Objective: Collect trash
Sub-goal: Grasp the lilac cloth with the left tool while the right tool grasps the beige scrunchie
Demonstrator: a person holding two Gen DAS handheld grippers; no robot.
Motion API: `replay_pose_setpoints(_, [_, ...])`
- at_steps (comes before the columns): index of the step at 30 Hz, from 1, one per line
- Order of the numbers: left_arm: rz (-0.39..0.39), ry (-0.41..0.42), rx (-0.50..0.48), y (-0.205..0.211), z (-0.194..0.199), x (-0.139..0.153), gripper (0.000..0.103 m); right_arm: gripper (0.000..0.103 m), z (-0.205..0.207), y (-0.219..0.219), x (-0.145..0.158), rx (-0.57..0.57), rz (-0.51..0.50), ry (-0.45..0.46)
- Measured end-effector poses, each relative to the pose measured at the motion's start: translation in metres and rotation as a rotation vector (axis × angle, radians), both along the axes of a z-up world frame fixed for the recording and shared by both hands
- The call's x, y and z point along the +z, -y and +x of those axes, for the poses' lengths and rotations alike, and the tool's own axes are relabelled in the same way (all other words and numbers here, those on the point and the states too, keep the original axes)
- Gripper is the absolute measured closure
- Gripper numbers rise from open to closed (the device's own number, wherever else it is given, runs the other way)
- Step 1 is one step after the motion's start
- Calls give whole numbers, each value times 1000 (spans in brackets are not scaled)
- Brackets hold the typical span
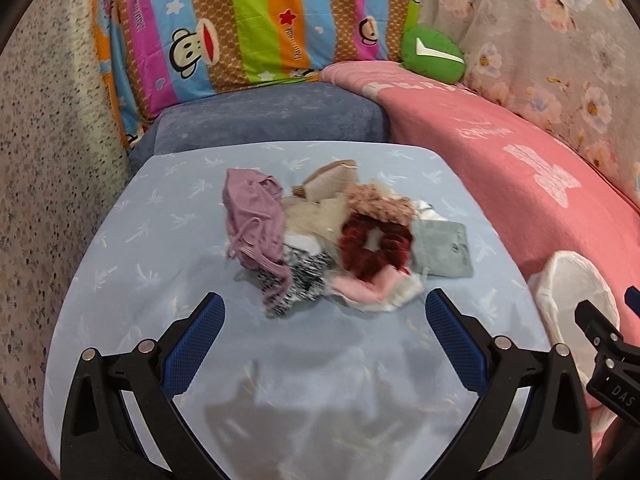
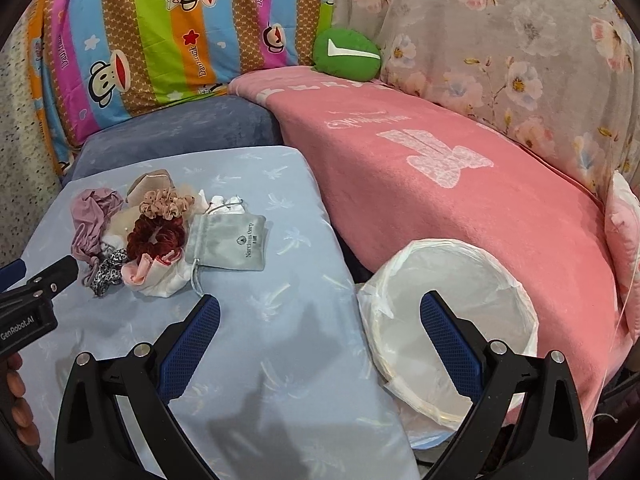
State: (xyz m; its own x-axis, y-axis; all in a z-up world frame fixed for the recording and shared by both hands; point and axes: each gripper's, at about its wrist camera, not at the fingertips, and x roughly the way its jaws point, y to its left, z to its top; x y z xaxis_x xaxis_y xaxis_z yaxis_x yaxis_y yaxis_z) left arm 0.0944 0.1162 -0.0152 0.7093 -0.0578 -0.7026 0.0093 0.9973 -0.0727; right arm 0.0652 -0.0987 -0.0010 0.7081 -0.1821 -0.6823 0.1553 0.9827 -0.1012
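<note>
One trash pile (image 1: 320, 236) is sitting on the light-blue cushion (image 1: 160, 248), just ahead of the left gripper (image 1: 325, 314). Countable in it: two scrunchies, a dark red scrunchie (image 2: 156, 236) and a tan scrunchie (image 2: 162, 202); one grey drawstring pouch (image 2: 230, 246); one mauve cloth (image 2: 90, 218); one leopard-print piece (image 2: 108, 270). Remaining scraps are too tangled to count. Left gripper is hovering with jaws apart, holding nothing. Right gripper (image 2: 320, 314) is also spread wide and holding nothing, its right finger over the one white-lined bin (image 2: 452, 320). One pink blanket (image 2: 460, 200) is lying beyond the bin.
</note>
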Motion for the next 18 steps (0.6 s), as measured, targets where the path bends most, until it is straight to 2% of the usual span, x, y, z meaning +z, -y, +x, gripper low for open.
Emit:
replay_pose_setpoints(6, [-68, -5, 45, -45, 40, -4, 7, 6, 38, -28, -6, 46, 25, 2])
replay_pose_setpoints(12, [-110, -4, 63, -68, 77, -7, 8, 6, 78, -57, -12, 102, 56, 9])
replay_pose_setpoints(15, [-135, -19, 50, -69, 91, -12, 12, 6, 98, -72, -14, 138, 90, 9])
replay_pose_setpoints(18, [-164, -49, 35, -70, 105, -21, 22, 6, 118, -84, -17, 164, 130, 7])
